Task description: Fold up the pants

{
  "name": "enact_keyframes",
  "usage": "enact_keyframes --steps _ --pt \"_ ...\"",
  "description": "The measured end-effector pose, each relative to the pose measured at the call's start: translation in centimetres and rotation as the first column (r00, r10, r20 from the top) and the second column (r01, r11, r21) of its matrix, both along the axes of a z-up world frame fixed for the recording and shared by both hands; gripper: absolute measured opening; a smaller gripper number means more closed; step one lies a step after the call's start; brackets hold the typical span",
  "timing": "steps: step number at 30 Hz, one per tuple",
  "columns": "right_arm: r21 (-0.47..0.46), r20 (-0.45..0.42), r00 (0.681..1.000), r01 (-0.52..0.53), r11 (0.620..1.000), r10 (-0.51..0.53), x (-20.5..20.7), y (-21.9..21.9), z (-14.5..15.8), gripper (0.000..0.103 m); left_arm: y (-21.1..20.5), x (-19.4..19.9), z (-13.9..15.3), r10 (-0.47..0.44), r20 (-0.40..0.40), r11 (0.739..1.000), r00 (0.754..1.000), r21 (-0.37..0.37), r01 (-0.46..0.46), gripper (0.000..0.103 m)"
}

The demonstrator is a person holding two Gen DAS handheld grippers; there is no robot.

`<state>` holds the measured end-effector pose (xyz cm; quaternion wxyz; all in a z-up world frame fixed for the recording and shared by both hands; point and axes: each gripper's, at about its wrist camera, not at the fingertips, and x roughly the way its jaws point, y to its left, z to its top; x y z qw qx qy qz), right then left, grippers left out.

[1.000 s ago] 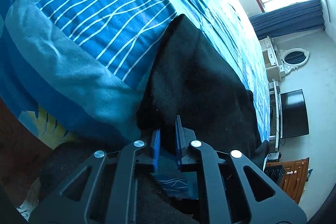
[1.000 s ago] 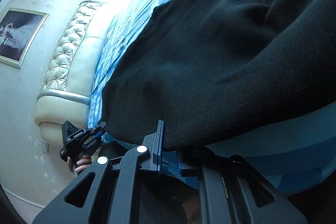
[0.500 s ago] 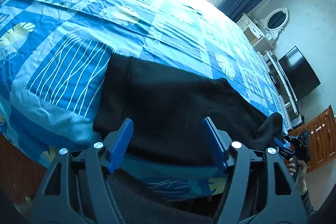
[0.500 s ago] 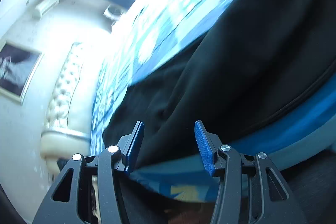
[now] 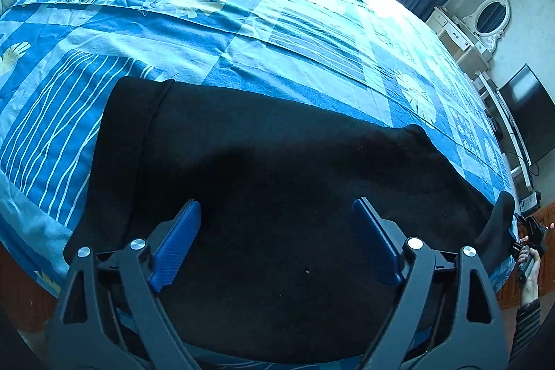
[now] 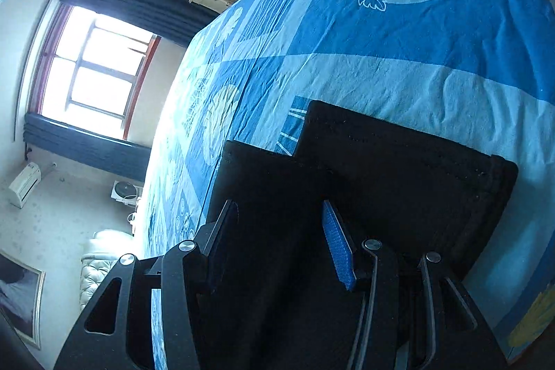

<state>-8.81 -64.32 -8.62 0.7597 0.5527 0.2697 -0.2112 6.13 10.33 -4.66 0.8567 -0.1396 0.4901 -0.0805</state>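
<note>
Black pants (image 5: 277,175) lie flat along the near edge of a bed with a blue patterned cover (image 5: 242,23). My left gripper (image 5: 277,231) is open and empty just above the waistband end. In the right wrist view the two leg ends (image 6: 399,169) lie side by side, one reaching a little further. My right gripper (image 6: 277,231) is open and empty above them. The right gripper also shows far right in the left wrist view (image 5: 530,231), beside a raised bit of leg fabric.
A window with dark curtains (image 6: 90,75) is beyond the bed. A white dresser with an oval mirror (image 5: 485,19) and a dark TV (image 5: 527,113) stand by the wall. A tufted headboard (image 6: 100,259) is at one end.
Both grippers were shut on the pants' near edge a second ago. Both have opened, let go and pulled back. The pants now lie flat on the bed.
</note>
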Motion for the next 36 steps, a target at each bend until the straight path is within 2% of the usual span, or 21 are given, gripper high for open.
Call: enact_keyframes --steps 2,7,10,13,16,19,20,23,25,26,29,34,36 --pt "-0.014 0.005 1.000 -0.014 1.000 0.014 0.1 0.1 0.1 0.007 -0.1 0.0 -0.1 0.003 -0.003 1.000 1.000 0.006 -0.003 0.091" --pt "-0.114 0.077 0.997 -0.013 0.993 0.022 -2.7 0.7 3.9 0.004 0.0 -0.5 -0.2 0.024 -0.005 1.000 1.000 0.003 -0.024 0.092" --pt "-0.132 0.083 0.997 0.010 0.991 0.001 -5.6 0.4 4.6 0.003 -0.2 -0.6 -0.3 0.021 -0.001 1.000 1.000 0.018 -0.021 0.092" --pt "-0.135 0.059 0.997 0.048 0.990 -0.040 -8.6 0.1 3.7 0.003 -0.6 -0.6 -0.3 0.018 0.001 0.999 1.000 0.037 -0.018 0.092" --pt "-0.151 -0.039 0.997 0.058 0.987 -0.064 -10.1 0.0 1.5 0.000 -0.8 -0.7 -0.4 0.012 0.005 0.999 1.000 0.046 -0.013 0.093" --pt "-0.100 -0.066 0.996 0.049 0.994 -0.055 -11.2 -0.5 -0.6 0.000 -0.8 -0.6 -0.6 0.004 0.003 0.999 1.000 0.054 -0.005 0.093" --pt "-0.112 -0.071 0.995 0.057 0.992 -0.065 -11.6 -0.6 -0.2 0.000 -0.8 -0.6 -0.6 0.002 0.003 0.998 1.000 0.057 -0.003 0.093" --pt "-0.246 -0.070 0.997 0.015 0.969 -0.034 -11.6 -0.6 3.5 0.001 -1.1 -0.7 -0.6 -0.002 0.007 0.997 1.000 0.073 0.002 0.093" --pt "-0.302 -0.058 0.997 -0.071 0.951 0.056 -9.3 -1.0 5.9 0.003 -1.2 -0.6 -0.7 -0.008 0.010 0.997 1.000 0.077 0.007 0.096" --pt "-0.304 -0.062 0.990 -0.139 0.942 0.126 -7.7 -1.4 6.7 0.009 -1.3 -0.6 -0.7 -0.007 0.012 0.997 1.000 0.077 0.006 0.096" --pt "-0.288 -0.099 0.954 -0.301 0.909 0.284 -2.0 -2.7 6.9 0.041 -1.4 -0.7 -0.7 0.003 0.016 0.997 1.000 0.082 -0.004 0.097" --pt "-0.329 -0.308 0.872 -0.472 0.818 0.379 5.4 -3.2 5.1 0.052 -1.4 -0.9 -0.8 0.022 0.020 0.996 1.000 0.088 -0.024 0.097" --pt "-0.309 -0.343 0.839 -0.526 0.792 0.424 6.9 -3.2 4.0 0.058 -1.4 -1.0 -0.8 0.025 0.020 0.995 0.999 0.094 -0.027 0.097"
